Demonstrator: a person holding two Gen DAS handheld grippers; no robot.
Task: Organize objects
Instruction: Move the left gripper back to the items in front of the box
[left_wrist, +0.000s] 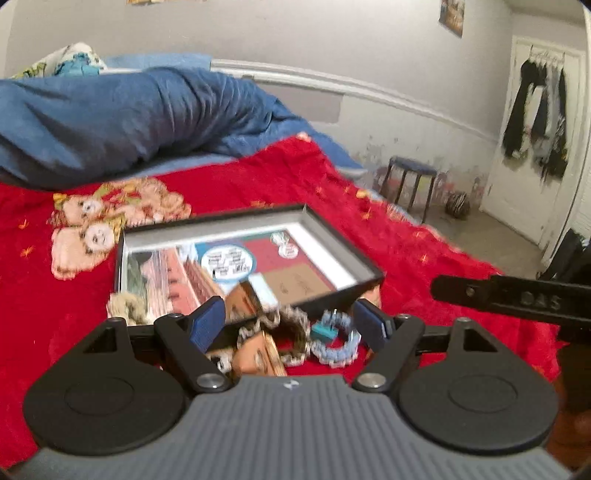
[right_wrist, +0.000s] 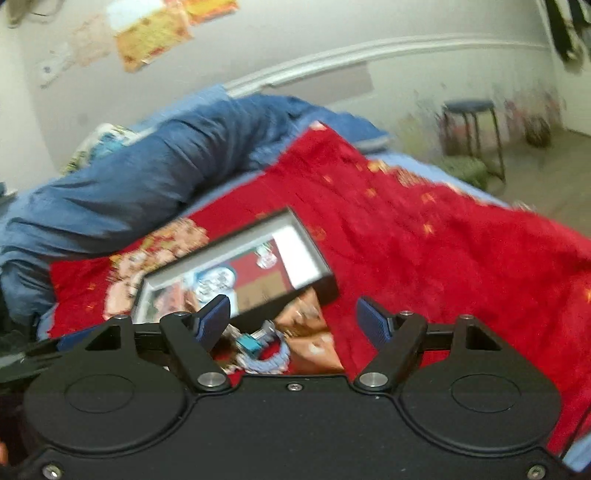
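- A shallow black box (left_wrist: 247, 254) lies open on the red blanket (left_wrist: 424, 236) toward the blanket's middle, its printed lining facing up. It looks like the place meant to receive the loose items, since they are gathered right along its near edge.
- The loose items sit in a small heap on the blanket, touching or just beside the box's near wall: a pale blue bracelet (left_wrist: 338, 345) with a small teal piece on it, a beaded ring (left_wrist: 291, 332) of white and dark, and some tan or orange wrapped pieces (left_wrist: 258, 352).
- The left gripper (left_wrist: 291, 325) hangs low over this heap with its fingers spread wide and nothing between them; my guess is that it is lining up on the bracelet or the beaded ring.
- The right gripper (right_wrist: 293, 321) is also spread wide and empty, above the same heap, with the bracelet (right_wrist: 271, 360) showing between its fingers. Its camera is tilted, so the box (right_wrist: 236, 273) looks slanted.
- In the left view the right gripper's body enters from the right edge, close beside the heap.
- Both views are blurred, so I cannot tell what the tan pieces are, or whether the ring and bracelet are tangled together.
- The gripper bodies hide the near part of the heap, and a fuzzy beige thing (left_wrist: 127, 304) at the box's near left corner is too smeared to name.
- A rumpled blue duvet (left_wrist: 110, 118) lies along the far edge of the bed.
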